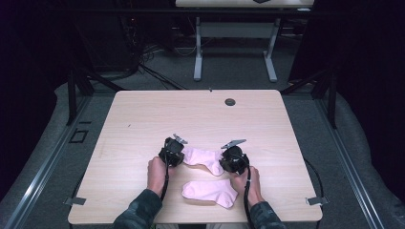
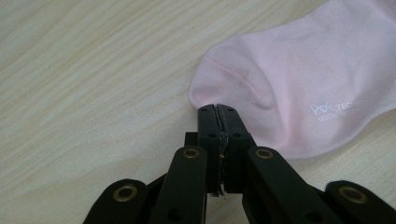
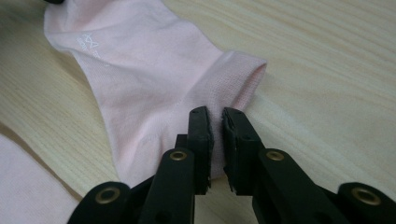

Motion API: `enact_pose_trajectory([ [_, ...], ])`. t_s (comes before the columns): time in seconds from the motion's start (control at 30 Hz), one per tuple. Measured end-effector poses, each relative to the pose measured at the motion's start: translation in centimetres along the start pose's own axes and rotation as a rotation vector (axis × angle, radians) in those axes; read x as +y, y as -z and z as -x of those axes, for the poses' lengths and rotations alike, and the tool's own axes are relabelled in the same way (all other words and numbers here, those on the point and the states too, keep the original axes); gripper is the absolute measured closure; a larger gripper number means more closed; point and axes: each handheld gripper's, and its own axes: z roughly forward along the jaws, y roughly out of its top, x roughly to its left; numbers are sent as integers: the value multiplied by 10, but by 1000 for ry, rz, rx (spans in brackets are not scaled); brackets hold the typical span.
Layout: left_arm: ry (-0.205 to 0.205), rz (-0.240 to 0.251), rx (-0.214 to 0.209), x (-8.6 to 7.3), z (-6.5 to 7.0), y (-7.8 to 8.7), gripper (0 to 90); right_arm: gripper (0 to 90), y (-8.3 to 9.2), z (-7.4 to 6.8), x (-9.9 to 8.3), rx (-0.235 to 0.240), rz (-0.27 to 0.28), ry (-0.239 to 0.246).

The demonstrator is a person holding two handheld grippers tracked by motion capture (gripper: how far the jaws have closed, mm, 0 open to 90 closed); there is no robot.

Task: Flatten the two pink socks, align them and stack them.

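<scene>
Sock held: pink sock [image 1: 203, 158] lies flat on the table [image 1: 143, 119], a bit toward 6 o'clock from the middle, stretched between the two grippers.
Left gripper: left gripper [image 2: 218, 112] is at the sock's 9 o'clock end. Its jaws are pressed tight together on the rounded toe edge of the sock.
Sock middle: in the left gripper view, small white letters show on the pink cloth. The cloth looks smooth, with one soft crease.
Right gripper: right gripper [image 3: 215, 116] is at the sock's 3 o'clock end. Its jaws are nearly shut, with the sock's open cuff pinched thin between them.
Other sock: second pink sock [image 1: 210, 192] lies loose, just toward 6 o'clock from the held one, near the table's front edge. Nothing touches it.
Step now: I think both ends have been grabbed, and the lift has not begun.
Next move: I think both hands must rise together, keeping the pinch tight. Then the sock can be carried over its partner and lined up toe to toe.
</scene>
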Motion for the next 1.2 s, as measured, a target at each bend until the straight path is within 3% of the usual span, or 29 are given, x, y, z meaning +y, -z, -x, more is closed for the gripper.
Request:
enact_pose_trajectory([
  [0.17, 10, 12, -29, -3, -5, 1, 897, 834, 0, 1, 0, 12, 23, -14],
  [0.3, 24, 26, -49, -6, -8, 9, 897, 834, 11, 2, 2, 13, 40, -10],
  [0.53, 26, 60, -82, -10, -9, 35, 898, 834, 35, -5, 6, 14, 72, 22],
  [0.7, 28, 92, -93, -14, -4, 54, 898, 834, 55, -5, 4, 45, 87, 18],
  [0.97, 13, 146, -144, -27, 14, 85, 897, 833, 86, -7, -6, 75, 90, 23],
  [1.1, -3, 155, -164, -38, 29, 89, 897, 831, 104, -11, -24, 93, 82, 25],
  [1.2, -12, 156, -182, -46, 39, 91, 897, 830, 107, -13, -33, 92, 70, 26],
])
